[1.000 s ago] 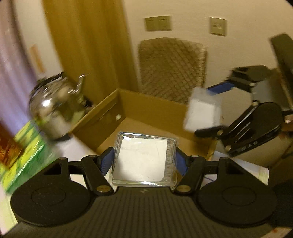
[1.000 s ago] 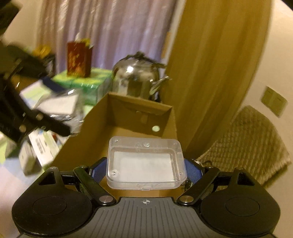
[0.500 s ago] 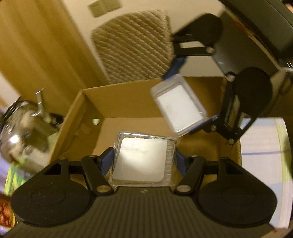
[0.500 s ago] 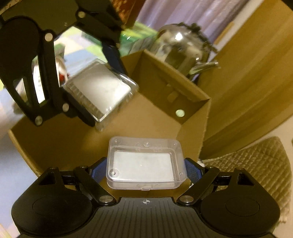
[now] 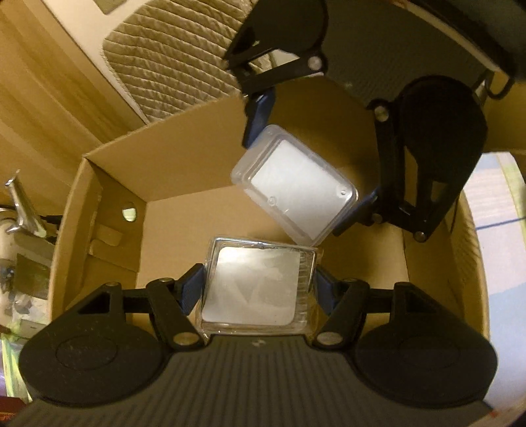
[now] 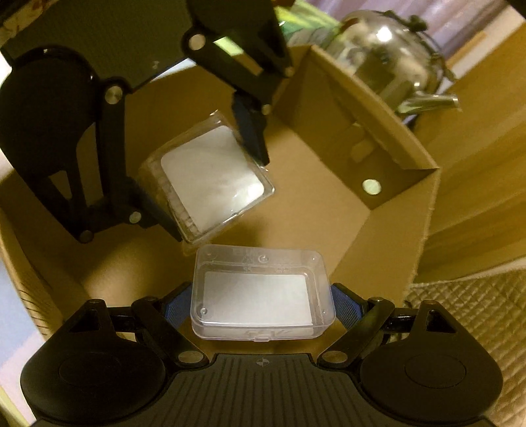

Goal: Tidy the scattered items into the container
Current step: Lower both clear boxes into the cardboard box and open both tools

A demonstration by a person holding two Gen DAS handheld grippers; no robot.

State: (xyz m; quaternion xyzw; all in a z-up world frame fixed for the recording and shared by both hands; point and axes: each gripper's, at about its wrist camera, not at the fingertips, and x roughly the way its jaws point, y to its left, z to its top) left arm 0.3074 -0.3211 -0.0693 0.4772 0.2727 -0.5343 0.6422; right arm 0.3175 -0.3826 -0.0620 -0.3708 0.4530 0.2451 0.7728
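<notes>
An open cardboard box fills both views, its floor bare. My left gripper is shut on a clear square plastic case with a white insert, held above the box floor. My right gripper is shut on a frosted rectangular plastic box. Each wrist view shows the other tool too: the right gripper with its frosted box hangs over the far right of the cardboard box, and the left gripper with its square case hangs at the upper left. The two held items are close, their corners nearly meeting.
A shiny metal kettle stands just outside the box wall. A quilted beige cushion lies beyond the far side. Green packaging sits behind the kettle, and papers lie on the right.
Both grippers have tilted downward and moved in over the cardboard box, carrying their plastic cases lower and closer to each other. Both grips are unchanged.
</notes>
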